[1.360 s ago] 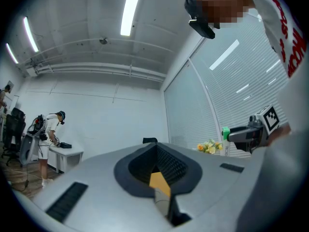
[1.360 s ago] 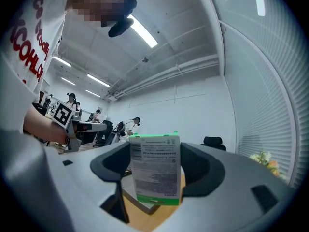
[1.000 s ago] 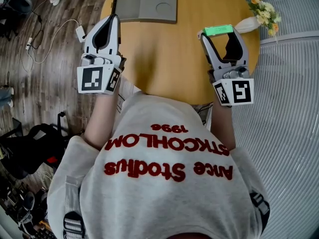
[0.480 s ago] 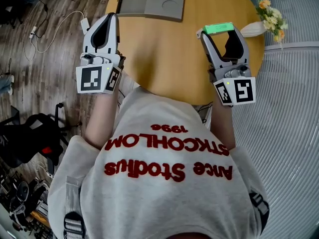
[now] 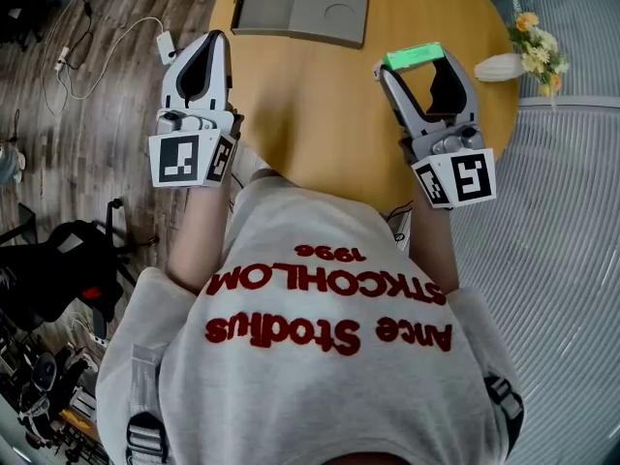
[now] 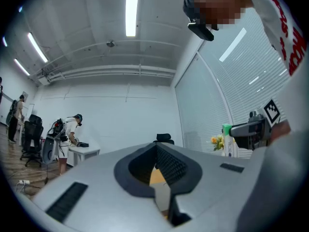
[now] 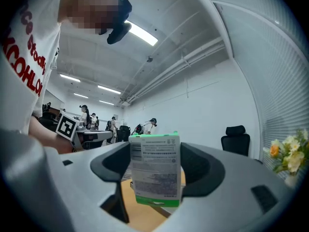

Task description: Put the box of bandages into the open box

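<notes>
The box of bandages (image 5: 415,57), white with a green top, is held upright between the jaws of my right gripper (image 5: 417,63), which is shut on it above the right side of the round wooden table (image 5: 320,114). The right gripper view shows the box's printed face (image 7: 155,170) filling the gap between the jaws. The open grey box (image 5: 291,13) lies flat at the table's far edge, to the left of and beyond the bandage box. My left gripper (image 5: 216,37) hangs over the table's left edge, shut and empty (image 6: 156,149).
A white vase of flowers (image 5: 528,51) stands at the table's right rim, close to my right gripper. Cables and a charger (image 5: 167,45) lie on the wood floor to the left. People work at desks far off in the room (image 6: 67,134).
My right gripper has carried the bandage box a little to the left, closer to the open grey box. The left gripper has barely moved.
</notes>
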Demonstrator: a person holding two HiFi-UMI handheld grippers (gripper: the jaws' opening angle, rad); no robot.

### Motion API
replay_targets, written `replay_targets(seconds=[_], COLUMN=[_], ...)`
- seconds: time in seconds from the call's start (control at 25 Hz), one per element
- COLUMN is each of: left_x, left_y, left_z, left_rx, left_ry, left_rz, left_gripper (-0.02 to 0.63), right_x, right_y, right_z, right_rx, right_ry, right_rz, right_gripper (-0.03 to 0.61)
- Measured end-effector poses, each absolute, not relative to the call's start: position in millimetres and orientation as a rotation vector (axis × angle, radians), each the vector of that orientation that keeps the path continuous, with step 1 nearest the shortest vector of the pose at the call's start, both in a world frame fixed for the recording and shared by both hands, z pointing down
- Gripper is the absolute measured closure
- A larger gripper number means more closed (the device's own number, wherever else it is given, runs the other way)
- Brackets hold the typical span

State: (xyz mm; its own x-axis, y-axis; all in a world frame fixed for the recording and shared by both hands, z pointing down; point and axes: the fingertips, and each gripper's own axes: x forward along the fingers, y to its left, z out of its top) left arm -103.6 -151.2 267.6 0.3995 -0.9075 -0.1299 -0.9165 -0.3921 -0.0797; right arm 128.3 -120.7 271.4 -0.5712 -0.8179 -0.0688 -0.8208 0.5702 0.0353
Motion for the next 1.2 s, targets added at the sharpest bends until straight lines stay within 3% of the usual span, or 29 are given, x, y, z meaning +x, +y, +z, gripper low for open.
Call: replay_targets(seconds=[0.48, 1.2], left_x=[-146, -193], left_y=[-203, -280], left_z=[294, 373], left_rx=[-2.547, -2.662], left_ry=[1.705, 1.728], left_rz=[0.047, -0.087], left_gripper=[0.607, 0.607], right_x=[62, -19], right_y=[-181, -299], right_z=[285, 368], right_rx=[-1.354, -1.309], right_ry=[2.823, 2.821], right_rz=[-0.007, -0.441], right_gripper=[0.252, 0.252])
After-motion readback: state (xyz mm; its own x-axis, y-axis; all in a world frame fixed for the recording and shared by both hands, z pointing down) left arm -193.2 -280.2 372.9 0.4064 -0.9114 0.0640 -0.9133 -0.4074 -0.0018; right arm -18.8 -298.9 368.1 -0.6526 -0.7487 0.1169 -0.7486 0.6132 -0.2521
